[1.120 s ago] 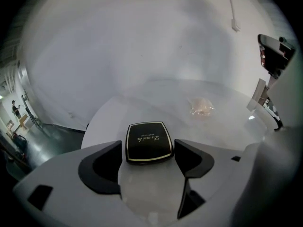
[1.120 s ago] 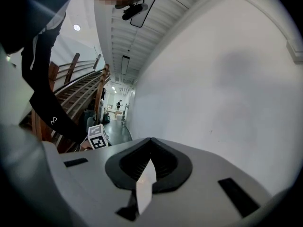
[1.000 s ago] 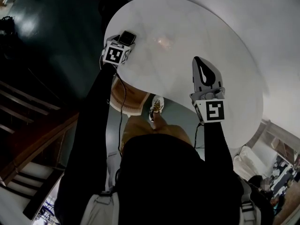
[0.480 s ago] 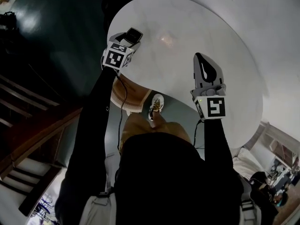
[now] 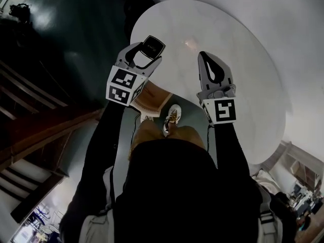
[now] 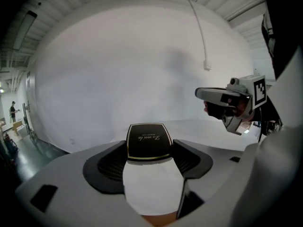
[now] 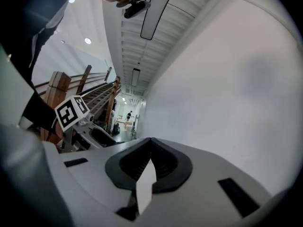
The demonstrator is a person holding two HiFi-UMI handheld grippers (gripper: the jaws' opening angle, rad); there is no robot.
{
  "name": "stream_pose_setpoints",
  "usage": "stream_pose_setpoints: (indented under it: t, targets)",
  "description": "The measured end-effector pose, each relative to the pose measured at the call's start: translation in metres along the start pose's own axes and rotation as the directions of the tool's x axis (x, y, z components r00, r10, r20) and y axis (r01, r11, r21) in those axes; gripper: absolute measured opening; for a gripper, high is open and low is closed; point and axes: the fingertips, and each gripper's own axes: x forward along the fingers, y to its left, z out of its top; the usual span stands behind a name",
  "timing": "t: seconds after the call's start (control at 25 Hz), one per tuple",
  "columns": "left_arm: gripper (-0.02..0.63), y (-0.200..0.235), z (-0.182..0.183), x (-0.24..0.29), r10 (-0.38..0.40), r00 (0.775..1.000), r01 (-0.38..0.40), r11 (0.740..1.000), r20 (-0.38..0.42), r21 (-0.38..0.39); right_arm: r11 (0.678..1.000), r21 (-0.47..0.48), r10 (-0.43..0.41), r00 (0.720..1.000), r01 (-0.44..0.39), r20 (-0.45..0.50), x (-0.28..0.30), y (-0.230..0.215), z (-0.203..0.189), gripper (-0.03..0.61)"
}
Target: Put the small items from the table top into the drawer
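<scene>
A small flat black case with a gold edge and gold script (image 6: 148, 142) sits clamped between the jaws of my left gripper (image 5: 147, 53). In the head view the black case (image 5: 152, 47) is lifted above the near left edge of the round white table (image 5: 238, 65). My right gripper (image 5: 213, 67) hovers over the table's near edge, its jaws pressed together with nothing between them. The right gripper (image 7: 150, 161) also shows shut in its own view. No drawer is in sight.
A brown wooden stool or stand (image 5: 152, 99) sits under the table's near edge by the person's shoe (image 5: 172, 117). Dark floor and wooden stairs (image 5: 35, 110) lie to the left. A white wall fills both gripper views.
My left gripper has risen off the table and come nearer with the black case held in it. The right gripper has shifted left and slightly nearer, still shut.
</scene>
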Motion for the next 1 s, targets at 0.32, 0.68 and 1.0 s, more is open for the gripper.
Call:
stream_pose_setpoints:
  t: [0.32, 0.68, 1.0]
  targets:
    - [0.324, -0.023, 0.031, -0.078, 0.052, 0.994, -0.056, 0.997, 0.092, 0.049, 0.999, 0.008, 0.041, 0.994, -0.041, 0.101, 0.009, 0.025, 0.038, 0.026]
    - [0.324, -0.040, 0.006, -0.101, 0.037, 0.999, -0.039, 0.996, 0.033, 0.077, 0.997, -0.003, 0.072, 0.993, -0.072, 0.089, 0.007, 0.039, 0.037, 0.026]
    - [0.325, -0.055, -0.089, -0.083, -0.047, 0.987, 0.055, 0.998, -0.157, 0.042, 0.996, 0.054, 0.073, 0.997, -0.073, 0.007, 0.003, 0.048, 0.000, 0.026]
